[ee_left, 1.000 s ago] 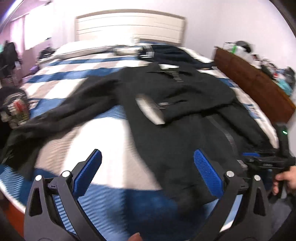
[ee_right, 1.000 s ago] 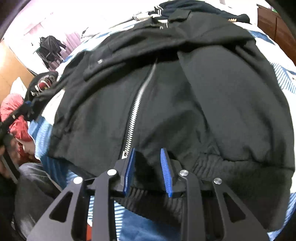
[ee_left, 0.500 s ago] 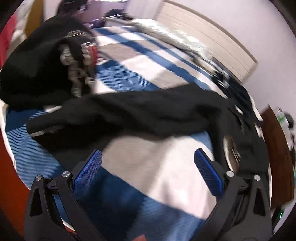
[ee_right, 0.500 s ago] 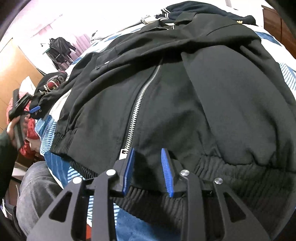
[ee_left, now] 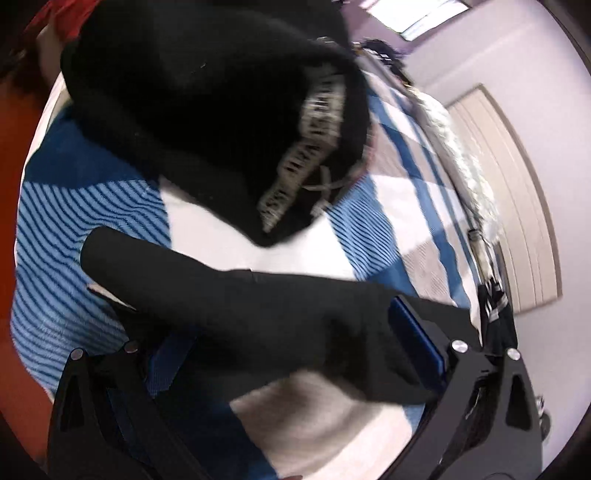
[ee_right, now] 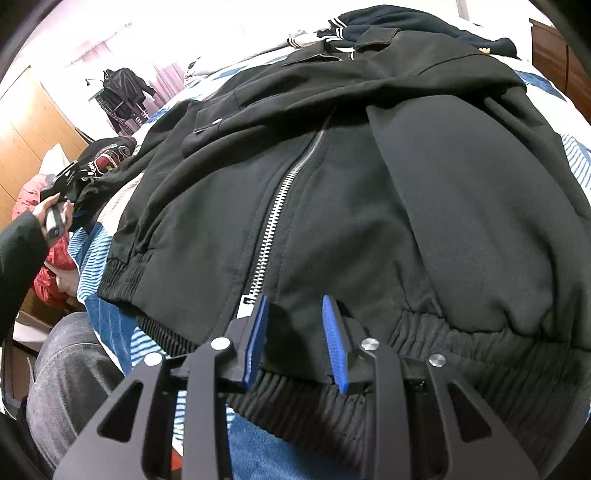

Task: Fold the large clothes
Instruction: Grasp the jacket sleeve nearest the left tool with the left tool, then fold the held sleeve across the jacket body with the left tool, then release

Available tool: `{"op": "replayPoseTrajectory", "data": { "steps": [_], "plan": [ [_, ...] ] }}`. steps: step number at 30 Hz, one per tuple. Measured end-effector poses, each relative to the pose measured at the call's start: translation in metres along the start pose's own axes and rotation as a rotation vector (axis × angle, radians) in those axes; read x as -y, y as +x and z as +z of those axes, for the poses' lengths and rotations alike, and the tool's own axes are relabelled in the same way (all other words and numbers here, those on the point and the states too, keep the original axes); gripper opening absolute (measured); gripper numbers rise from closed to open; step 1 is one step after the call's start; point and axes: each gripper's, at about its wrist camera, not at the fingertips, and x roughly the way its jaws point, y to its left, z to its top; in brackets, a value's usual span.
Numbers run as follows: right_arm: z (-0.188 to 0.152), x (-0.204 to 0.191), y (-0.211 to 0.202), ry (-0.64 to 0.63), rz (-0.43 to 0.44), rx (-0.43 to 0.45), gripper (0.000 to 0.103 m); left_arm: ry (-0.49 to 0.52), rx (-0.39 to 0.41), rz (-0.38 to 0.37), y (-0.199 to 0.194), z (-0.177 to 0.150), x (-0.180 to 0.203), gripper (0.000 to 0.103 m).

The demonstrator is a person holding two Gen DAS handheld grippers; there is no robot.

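A large black zip-up jacket (ee_right: 369,192) lies spread face up on the blue-and-white striped bed (ee_right: 110,325). My right gripper (ee_right: 295,325) is shut on the ribbed bottom hem beside the silver zipper (ee_right: 273,229). In the left wrist view, the jacket's black sleeve (ee_left: 258,314) lies across and between the wide-spread blue pads (ee_left: 417,343) of my left gripper (ee_left: 291,343), which is open around it. My left gripper also shows far left in the right wrist view (ee_right: 62,206).
A second black garment with white lettering (ee_left: 240,110) is heaped on the bed just beyond the sleeve. A dark striped garment (ee_right: 388,29) lies near the pillows. A wooden dresser (ee_right: 557,62) stands at the right, and a headboard (ee_left: 517,206) is behind.
My left gripper swung left and dropped down over the jacket's sleeve end, which now lies between its open pads. My right gripper stayed shut on the hem.
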Motion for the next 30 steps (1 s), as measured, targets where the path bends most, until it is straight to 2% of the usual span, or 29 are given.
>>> {"op": "replayPoseTrajectory", "data": {
  "steps": [1,3,4,5,6,7,8,11,15,17,20,23,26,30],
  "plan": [
    [0.0,0.0,0.0,0.0,0.0,0.0,0.032,-0.01,-0.007,0.017,0.005,0.004,-0.001,0.095],
    [0.0,0.0,0.0,0.0,-0.002,0.002,0.032,-0.047,-0.016,0.088,0.011,0.008,-0.007,0.075],
    [0.0,0.0,0.0,-0.002,-0.003,0.002,0.032,-0.07,-0.028,0.082,0.012,0.009,-0.014,0.061],
    [0.0,0.0,0.0,-0.004,-0.005,0.003,0.033,-0.099,-0.05,0.04,0.015,0.01,-0.021,0.053],
    [0.0,0.0,0.0,-0.005,-0.006,0.003,0.033,-0.1,-0.056,0.03,0.015,0.009,-0.023,0.051],
    [0.0,-0.001,0.0,-0.004,-0.006,0.003,0.033,-0.065,-0.053,0.022,0.013,0.008,-0.022,0.043],
    [0.0,0.0,0.001,-0.002,-0.006,0.003,0.033,-0.02,-0.053,-0.016,0.01,0.006,-0.02,0.024],
    [-0.001,0.0,0.0,-0.002,-0.004,0.007,0.033,0.075,0.006,-0.048,-0.013,0.002,-0.006,0.022],
    [-0.008,0.003,-0.002,-0.004,0.014,0.052,0.033,0.308,0.122,-0.063,-0.058,-0.006,0.044,0.019],
    [-0.019,0.009,-0.002,-0.008,0.044,0.126,0.034,0.428,0.168,-0.1,-0.083,-0.008,0.08,0.017],
    [-0.008,0.007,-0.001,0.021,0.022,0.072,0.035,0.601,0.204,-0.152,-0.119,-0.012,0.138,0.016],
    [-0.009,0.01,0.0,0.029,0.042,0.082,0.037,0.748,0.224,-0.226,-0.152,-0.019,0.199,0.013],
    [-0.005,0.006,0.003,0.014,0.016,0.055,0.037,0.917,0.253,-0.28,-0.178,-0.046,0.264,0.012],
    [-0.004,0.006,0.004,0.014,0.021,0.043,0.037,1.08,0.262,-0.359,-0.197,-0.096,0.336,0.011]
  ]
}}
